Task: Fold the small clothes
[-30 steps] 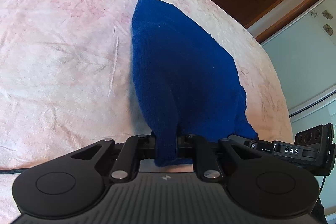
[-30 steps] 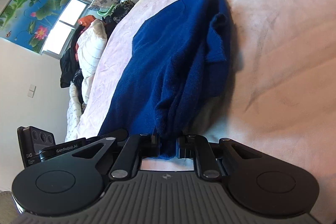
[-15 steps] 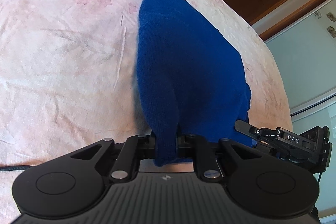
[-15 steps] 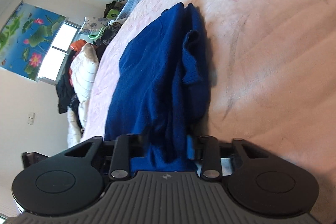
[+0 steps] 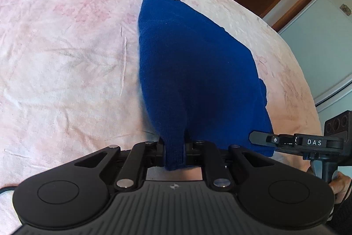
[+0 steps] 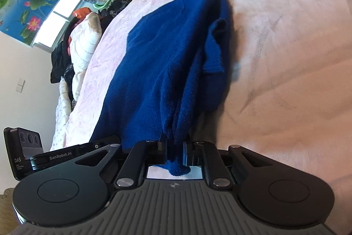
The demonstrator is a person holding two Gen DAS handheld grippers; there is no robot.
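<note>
The blue knit sweater is lying partly folded near the middle of the pink floral bedspread, so there's still folding left, I'd say. The left gripper is pinching one near edge, jaws narrow on the fabric. The right gripper, having just closed, is clamping the bunched, fuzzy layers at the other near edge.

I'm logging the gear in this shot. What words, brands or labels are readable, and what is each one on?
"DAS": on the right tongs' black body, left wrist view.
"GenRobot.AI": on the left tongs' arm, right wrist view.
"DAS": on the camera box behind that arm; the small lines under it are too small to read.
Nothing is printed on the blue garment.
</note>
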